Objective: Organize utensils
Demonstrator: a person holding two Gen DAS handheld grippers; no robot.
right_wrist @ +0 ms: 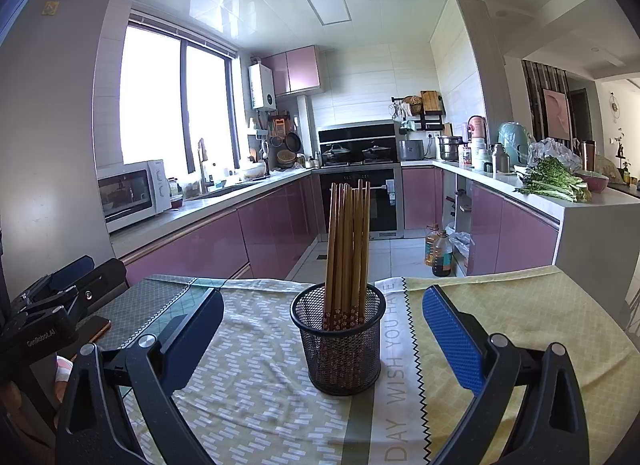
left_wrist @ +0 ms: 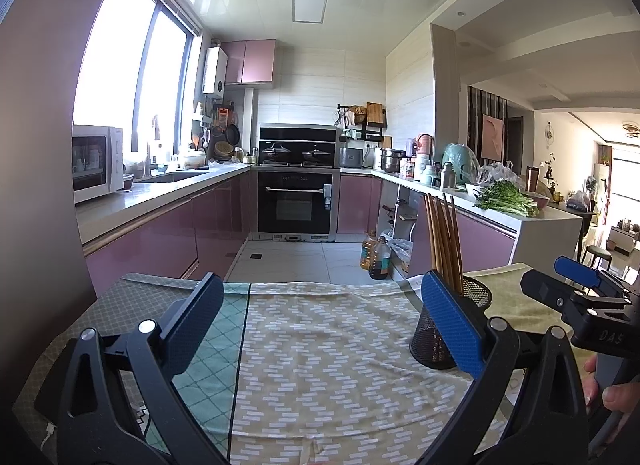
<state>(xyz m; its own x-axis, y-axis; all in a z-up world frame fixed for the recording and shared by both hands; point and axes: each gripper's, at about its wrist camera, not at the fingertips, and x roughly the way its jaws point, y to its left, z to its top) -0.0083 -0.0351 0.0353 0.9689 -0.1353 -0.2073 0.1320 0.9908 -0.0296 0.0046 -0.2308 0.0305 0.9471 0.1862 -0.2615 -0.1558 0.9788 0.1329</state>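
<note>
Chopsticks [right_wrist: 347, 249] upright in mesh cup [right_wrist: 338, 345], ahead of right gripper [right_wrist: 320, 329] | both grippers released, empty; left gripper [left_wrist: 320, 325] idle | sorting apparently done

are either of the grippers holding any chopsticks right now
No. The left gripper and right gripper are both open and empty; the chopsticks stand in the mesh cup.

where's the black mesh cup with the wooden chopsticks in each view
Left wrist view: the black wire-mesh cup of wooden chopsticks stands at right of centre, partly hidden behind the left tool's blue right finger.
Right wrist view: the same cup stands at centre, between the fingers of the open right tool, untouched.
Shared landmark: the black built-in oven at the far wall.
</note>
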